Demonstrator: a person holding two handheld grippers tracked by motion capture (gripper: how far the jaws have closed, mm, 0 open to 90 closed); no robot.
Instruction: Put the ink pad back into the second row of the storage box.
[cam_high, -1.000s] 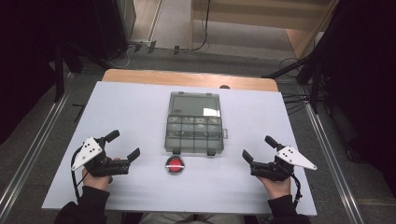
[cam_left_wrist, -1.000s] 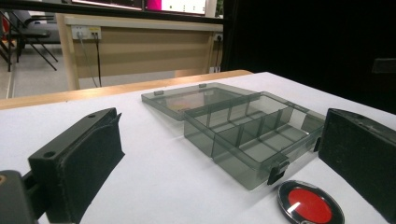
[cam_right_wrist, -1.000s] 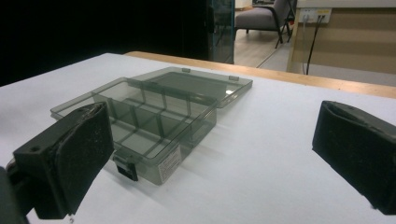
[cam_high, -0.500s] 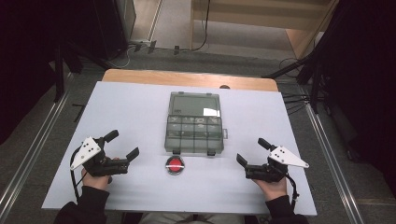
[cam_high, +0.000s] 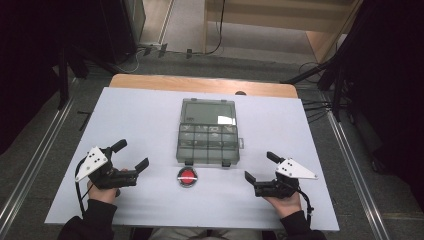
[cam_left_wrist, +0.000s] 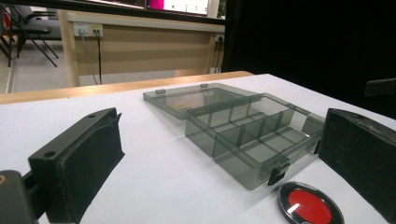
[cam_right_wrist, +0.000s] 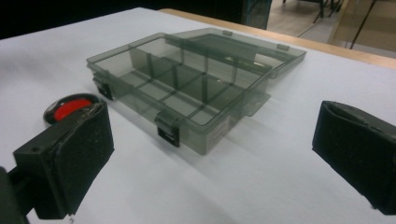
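Open box (cam_high: 207, 131) — 2 grippers apparently idle.

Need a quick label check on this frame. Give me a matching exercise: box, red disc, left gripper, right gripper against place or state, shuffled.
Things:
1. compartment box
2. red disc
3. left gripper
4. right gripper

Place or state:
A. open, near the table's right edge
B. lid folded back flat, mid-table
C. open, near the table's left edge
D. just in front of the box latches

Pairs: 1-B, 2-D, 3-C, 4-A
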